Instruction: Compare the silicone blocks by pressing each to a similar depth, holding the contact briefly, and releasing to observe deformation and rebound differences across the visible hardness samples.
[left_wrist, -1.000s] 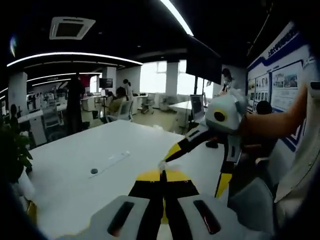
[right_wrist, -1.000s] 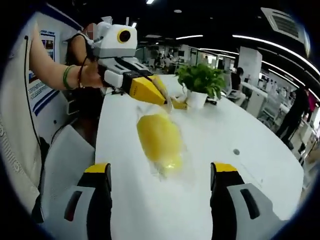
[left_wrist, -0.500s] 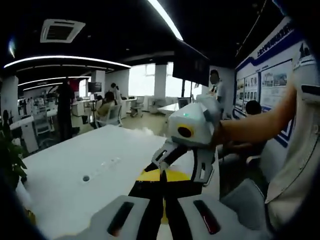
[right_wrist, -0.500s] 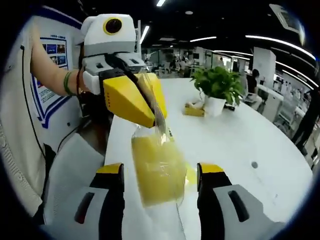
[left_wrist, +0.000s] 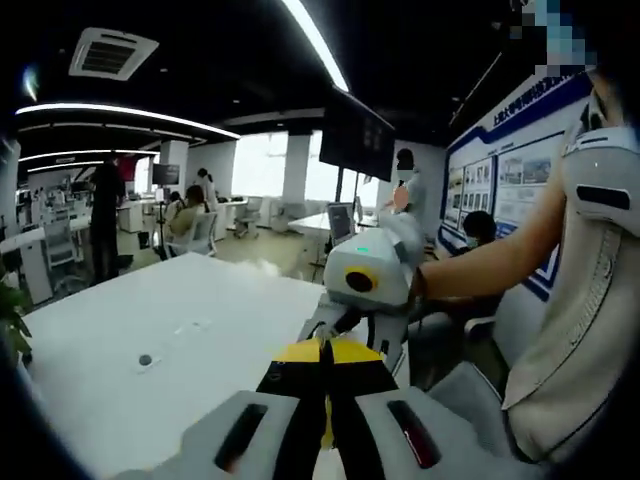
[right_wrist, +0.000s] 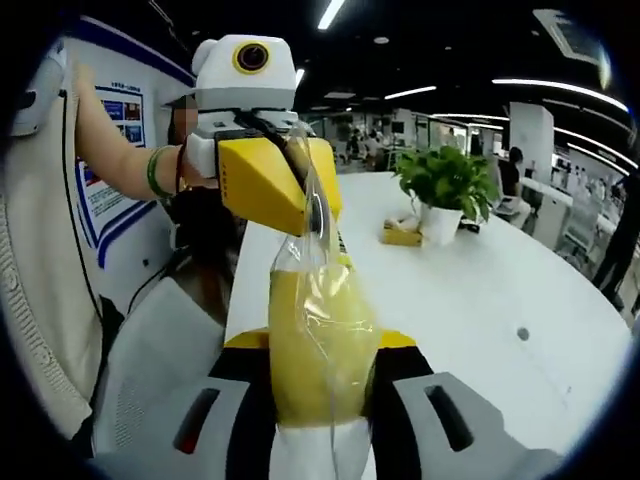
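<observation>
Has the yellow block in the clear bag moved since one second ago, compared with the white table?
Yes. The yellow block lay on the white table then; now it hangs above it, held by the left gripper, between the right gripper's fingers.

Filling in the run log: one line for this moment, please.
left hand-held gripper: shut on clear bag top | right hand-held gripper: shut on yellow block in bag | held above white table

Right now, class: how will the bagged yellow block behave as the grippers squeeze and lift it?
The clear bag hangs creased from the left gripper, so likely floppy and slippery. The yellow block between the right gripper's jaws probably yields softly, yet seems fairly weighty.
</observation>
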